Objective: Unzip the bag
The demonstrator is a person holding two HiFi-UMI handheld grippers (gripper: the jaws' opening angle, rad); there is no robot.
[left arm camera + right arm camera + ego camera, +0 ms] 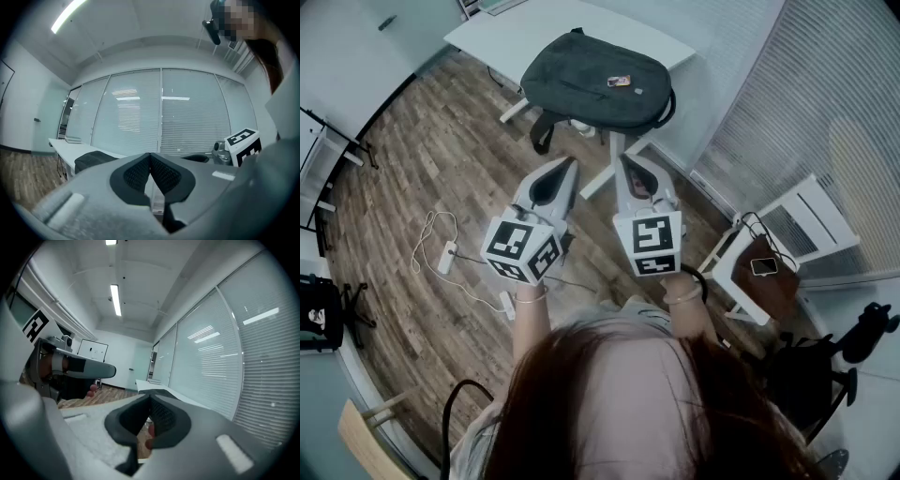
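Note:
A dark grey backpack (595, 80) lies flat on the white table (506, 33), a small reddish tag (619, 82) on its top. Both grippers hang in the air side by side in front of the person, well short of the table. My left gripper (570, 164) is shut, its pads meeting with nothing between them (150, 155). My right gripper (624, 161) is likewise shut and empty (150, 397). In the left gripper view the backpack (91, 161) sits low at the left, far ahead of the jaws, on the table (61, 145).
A white chair (811, 220) with a phone (764, 266) on a brown seat stands at the right. A power strip and cable (445, 255) lie on the wooden floor at the left. A black chair (319, 314) stands at the left edge. Window blinds (161, 112) run behind the table.

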